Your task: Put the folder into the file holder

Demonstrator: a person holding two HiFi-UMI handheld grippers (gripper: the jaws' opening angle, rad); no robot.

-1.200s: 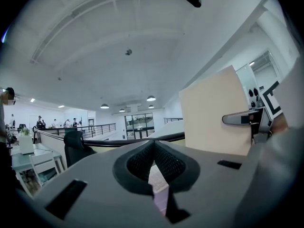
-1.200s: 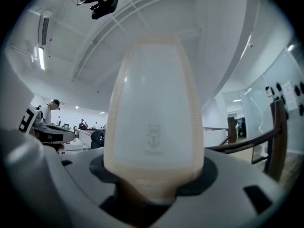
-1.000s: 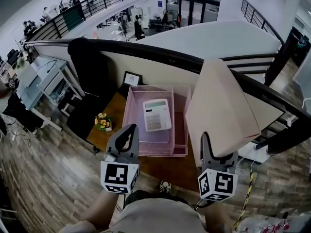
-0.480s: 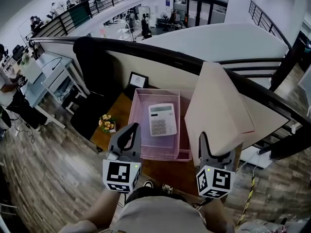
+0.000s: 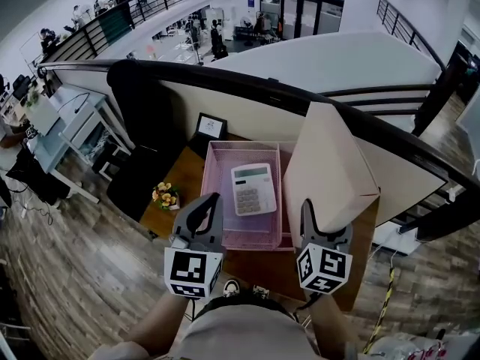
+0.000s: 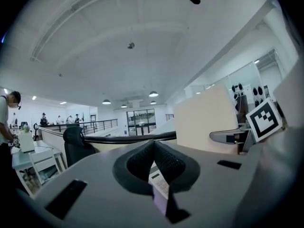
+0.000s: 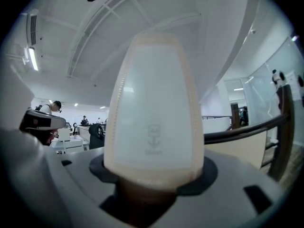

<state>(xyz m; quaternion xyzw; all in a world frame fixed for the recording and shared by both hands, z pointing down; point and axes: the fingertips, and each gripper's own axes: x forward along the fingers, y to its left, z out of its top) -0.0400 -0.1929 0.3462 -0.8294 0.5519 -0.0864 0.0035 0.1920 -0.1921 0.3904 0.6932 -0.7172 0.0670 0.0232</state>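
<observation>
The folder [image 5: 326, 167] is a plain, matte cream sheet of stiff card with straight edges and a crisp upper corner. It stands up on edge in the air, tilted a little, and its face is blank in the head view. In the right gripper view it [image 7: 154, 113] fills the middle as a pale, rounded-topped slab with a thin stitched-looking border and a small faint embossed mark that is too blurred to read. The right gripper [image 5: 322, 229] has its jaws clamped on the folder's lower edge, with grey moulded plastic around them and the black-and-white marker cube [image 5: 324, 268] below. The folder is not in the file holder [image 5: 217, 172]. It hangs just to the holder's right, above the right part of the tabletop [image 5: 184, 178], and covers the holder's right side in the head view. The holder is a rectangular pink tray of fine wire mesh with low walls, and a second tier seems to show at its near and right edges. A white calculator [image 5: 253, 189] with a pale screen and rows of grey keys lies flat in it. The tabletop is dark brown wood with a smooth finish. The left gripper [image 5: 208, 205] hovers over the near left of the holder. Its dark, ribbed jaws are together at the tips with nothing between them, as the left gripper view [image 6: 153, 144] shows. A small pot of yellow flowers [image 5: 165, 196] sits at the tabletop's left edge, and a black-framed picture [image 5: 211, 126] leans at the back.
</observation>
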